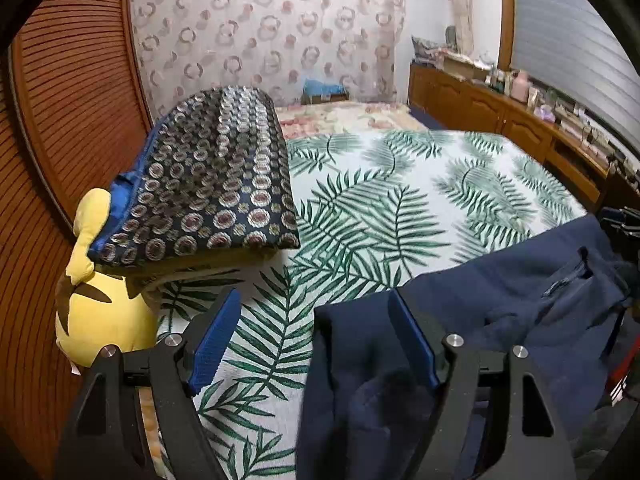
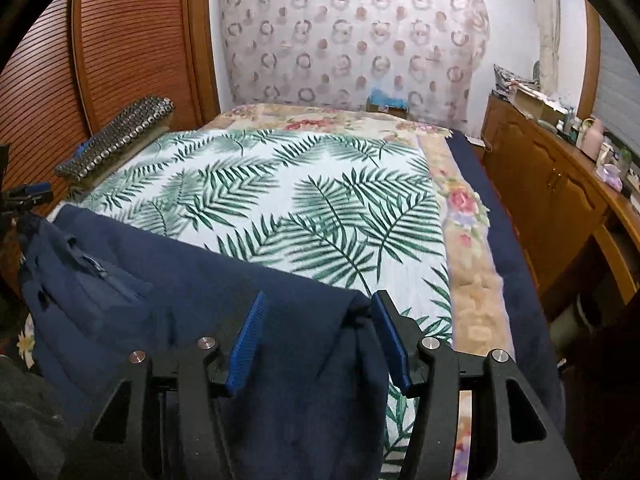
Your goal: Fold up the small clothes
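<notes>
While navy garment [image 2: 200, 280] lies between pads, right tool [image 2: 320, 340] gapes, unclamped; left tool [image 1: 312, 344] wide, gripping nothing.

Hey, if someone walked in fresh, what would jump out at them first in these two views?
The palm-leaf bedspread covering the bed, then the navy garment draped over its near edge between both open hand-held grippers. At the left, a yellow plush toy sits under a dark medallion-patterned cushion against the wooden slatted doors.
</notes>
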A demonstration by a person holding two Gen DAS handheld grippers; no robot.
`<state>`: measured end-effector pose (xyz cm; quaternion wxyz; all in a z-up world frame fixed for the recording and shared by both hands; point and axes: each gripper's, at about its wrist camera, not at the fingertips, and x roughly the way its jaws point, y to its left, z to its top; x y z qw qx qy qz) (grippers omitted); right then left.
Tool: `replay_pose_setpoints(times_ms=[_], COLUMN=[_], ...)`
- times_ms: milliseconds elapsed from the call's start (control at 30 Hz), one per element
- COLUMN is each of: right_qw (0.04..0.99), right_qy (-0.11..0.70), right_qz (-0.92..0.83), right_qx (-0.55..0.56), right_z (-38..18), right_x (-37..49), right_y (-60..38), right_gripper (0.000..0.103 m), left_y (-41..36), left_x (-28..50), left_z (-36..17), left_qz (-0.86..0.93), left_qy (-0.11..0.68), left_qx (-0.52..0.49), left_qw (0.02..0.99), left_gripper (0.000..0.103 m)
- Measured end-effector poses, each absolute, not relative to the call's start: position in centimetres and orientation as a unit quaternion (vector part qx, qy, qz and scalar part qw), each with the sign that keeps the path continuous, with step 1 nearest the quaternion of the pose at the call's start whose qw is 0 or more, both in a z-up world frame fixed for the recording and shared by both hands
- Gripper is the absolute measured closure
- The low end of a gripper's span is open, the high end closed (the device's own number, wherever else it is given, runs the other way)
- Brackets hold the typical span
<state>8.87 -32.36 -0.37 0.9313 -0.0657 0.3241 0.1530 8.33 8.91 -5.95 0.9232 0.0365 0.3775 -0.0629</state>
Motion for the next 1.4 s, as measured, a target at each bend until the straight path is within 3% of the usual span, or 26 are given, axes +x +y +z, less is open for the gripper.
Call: replay_pose_setpoints(times_ms=[533,633,767,933,967,1000,1100,1200,1400], right_qw=[0.917,0.916,0.912,0.905,0.904,0.903,0.899,0.899,0.92], right_qy=[0.366,0.369,0.377,0.383,0.381,0.376,0.371,0.366,0.299], right_qz=[0.149,0.145,0.151,0.176,0.182,0.195,0.223,0.235,0.254], right_qx=[-0.063,-0.06,-0.063,-0.064,-0.064,-0.068,-0.064,-0.051,-0.032], right_z=[-2.6,-2.6,-2.4,-2.3,-2.3,-2.3,-2.2,-1.4,3.7], right_x=[12.1,12.4,12.9,13.2,13.1,12.8,12.0,10.7,5.6], right_y=[-33.2,-33.5,-34.0,-33.5,-33.4,-33.2,-33.4,-34.3,-35.2], right_gripper=[0.044,0.036,0.035,0.036,0.043,0.061,0.086,0.093,0.095], left_y=[8.9,9.3,9.3,8.9,8.7,8.5,8.2,8.0,8.0], left_x=[10.6,10.9,11.0,10.9,10.8,10.7,10.4,9.0,3.2], left_z=[-9.8,-9.9,-9.9,-9.6,-9.6,-9.6,-9.4,-8.1,-2.4], left_qz=[-0.076,-0.087,-0.102,-0.131,-0.137,-0.143,-0.159,-0.137,-0.13], left_qy=[0.442,0.447,0.447,0.45,0.449,0.447,0.447,0.421,0.331], left_qx=[0.035,0.022,0.031,0.034,0.038,0.041,0.033,0.034,-0.001], left_qw=[0.893,0.89,0.888,0.883,0.882,0.882,0.88,0.896,0.935], left_gripper=[0.024,0.024,0.024,0.049,0.052,0.059,0.082,0.093,0.094])
